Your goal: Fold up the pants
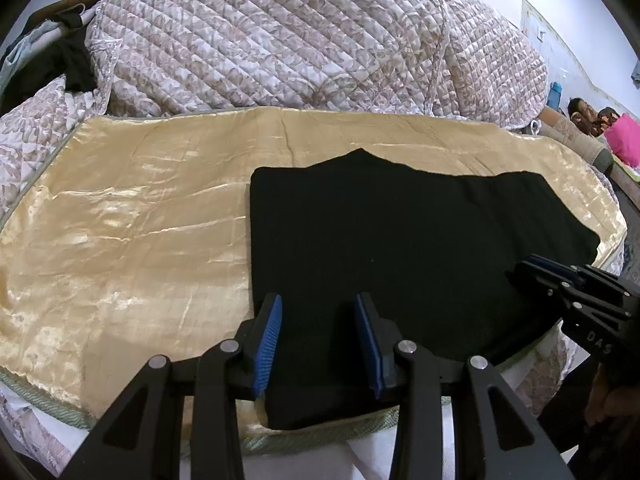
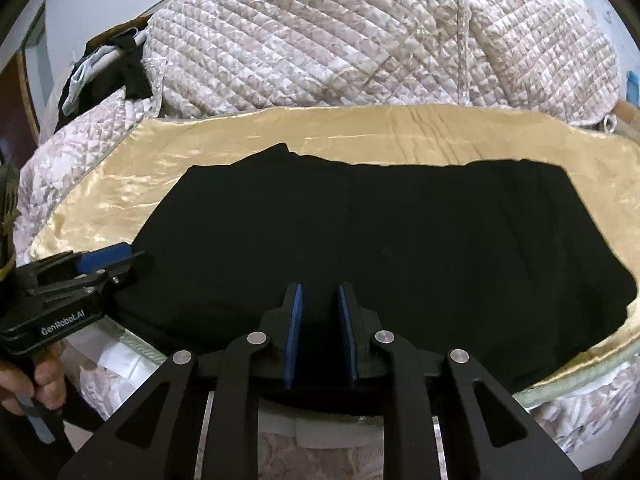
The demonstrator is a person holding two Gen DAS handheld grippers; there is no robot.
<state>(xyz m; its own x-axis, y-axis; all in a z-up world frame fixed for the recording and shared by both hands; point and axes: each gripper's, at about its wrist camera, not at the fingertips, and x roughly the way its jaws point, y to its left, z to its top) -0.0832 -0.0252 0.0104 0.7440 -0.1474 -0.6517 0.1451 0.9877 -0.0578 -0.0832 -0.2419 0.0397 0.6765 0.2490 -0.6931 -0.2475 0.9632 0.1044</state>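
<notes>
The black pants (image 1: 400, 240) lie folded flat on a gold satin cloth (image 1: 120, 248); they also show in the right wrist view (image 2: 360, 240). My left gripper (image 1: 320, 300) is open, its blue pads above the pants' near left part, holding nothing. My right gripper (image 2: 319, 288) is open with a narrower gap, over the pants' near edge, holding nothing. The right gripper also shows in the left wrist view (image 1: 536, 266) at the pants' right side. The left gripper shows in the right wrist view (image 2: 120, 254) at the pants' left edge.
A quilted floral bedspread (image 1: 280, 40) is heaped behind the gold cloth (image 2: 400, 136). Dark clothes (image 1: 68, 60) hang at the far left. The bed's near edge with green trim (image 1: 48, 404) runs under the grippers. A pink item (image 1: 624, 136) lies far right.
</notes>
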